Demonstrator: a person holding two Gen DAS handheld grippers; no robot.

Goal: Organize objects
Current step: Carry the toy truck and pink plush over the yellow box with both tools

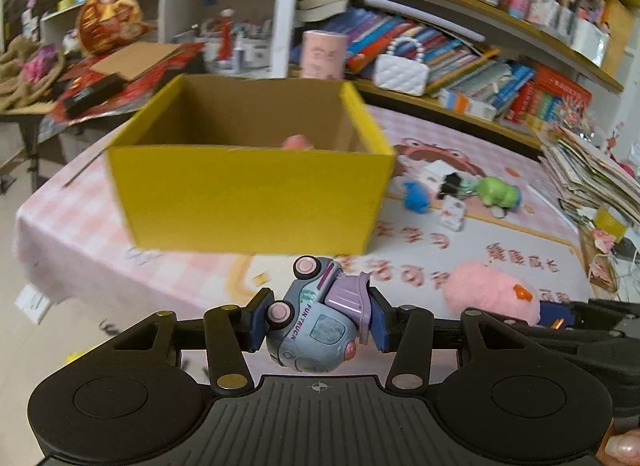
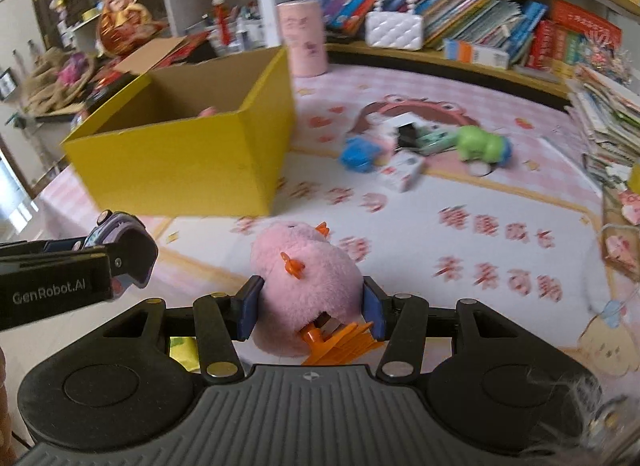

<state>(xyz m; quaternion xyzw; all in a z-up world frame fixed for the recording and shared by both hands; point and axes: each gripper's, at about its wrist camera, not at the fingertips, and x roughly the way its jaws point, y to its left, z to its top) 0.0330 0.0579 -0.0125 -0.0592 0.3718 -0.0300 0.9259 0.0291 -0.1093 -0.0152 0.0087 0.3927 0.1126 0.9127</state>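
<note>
My left gripper (image 1: 318, 324) is shut on a pale blue and lilac toy truck (image 1: 316, 330), held on its side above the table, in front of the open yellow box (image 1: 248, 193). My right gripper (image 2: 310, 308) is shut on a pink fluffy wind-up chick (image 2: 308, 286) with orange feet, also in front of the box (image 2: 180, 161). The chick also shows in the left wrist view (image 1: 492, 292), to the right of the truck. The truck shows at the left of the right wrist view (image 2: 120, 234). A pink thing (image 1: 298, 142) lies inside the box.
On the pink tablecloth (image 2: 480, 201) right of the box lie a blue toy (image 2: 358, 153), a green toy (image 2: 482, 145), a small white box (image 2: 402, 171) and a binder clip (image 1: 452, 181). Bookshelves (image 1: 480, 53), a pink canister (image 2: 304, 37) and a white handbag (image 2: 394, 27) stand behind. Stacked papers (image 2: 608, 117) are at right.
</note>
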